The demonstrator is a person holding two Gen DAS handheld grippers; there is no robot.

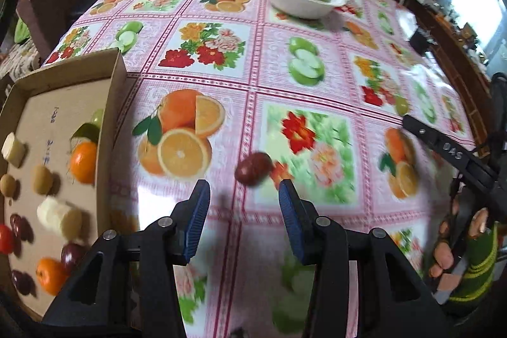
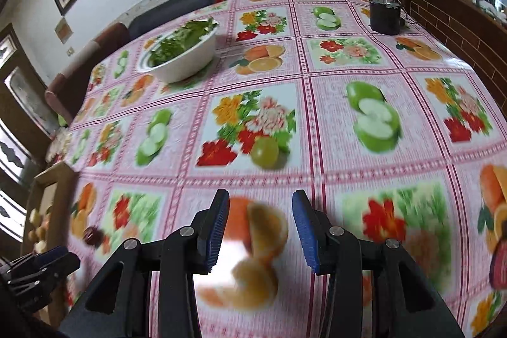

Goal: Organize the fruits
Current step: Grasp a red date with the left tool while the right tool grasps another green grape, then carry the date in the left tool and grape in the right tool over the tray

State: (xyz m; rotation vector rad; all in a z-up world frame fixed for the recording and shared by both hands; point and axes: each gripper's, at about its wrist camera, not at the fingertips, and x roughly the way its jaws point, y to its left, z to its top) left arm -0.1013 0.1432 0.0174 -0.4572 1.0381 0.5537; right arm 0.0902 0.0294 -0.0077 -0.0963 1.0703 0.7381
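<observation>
Mid-collection: left gripper spread and empty, poised just short of loose red fruit on cloth; right gripper likewise spread, empty, green fruit ahead. Next: straddle, pinch, carry to box

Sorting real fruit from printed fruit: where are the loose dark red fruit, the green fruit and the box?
dark red fruit (image 1: 253, 168), left wrist view, its middle
green fruit (image 2: 265, 151), right wrist view, its middle
cardboard box (image 1: 114, 91), left wrist view, right wall
</observation>
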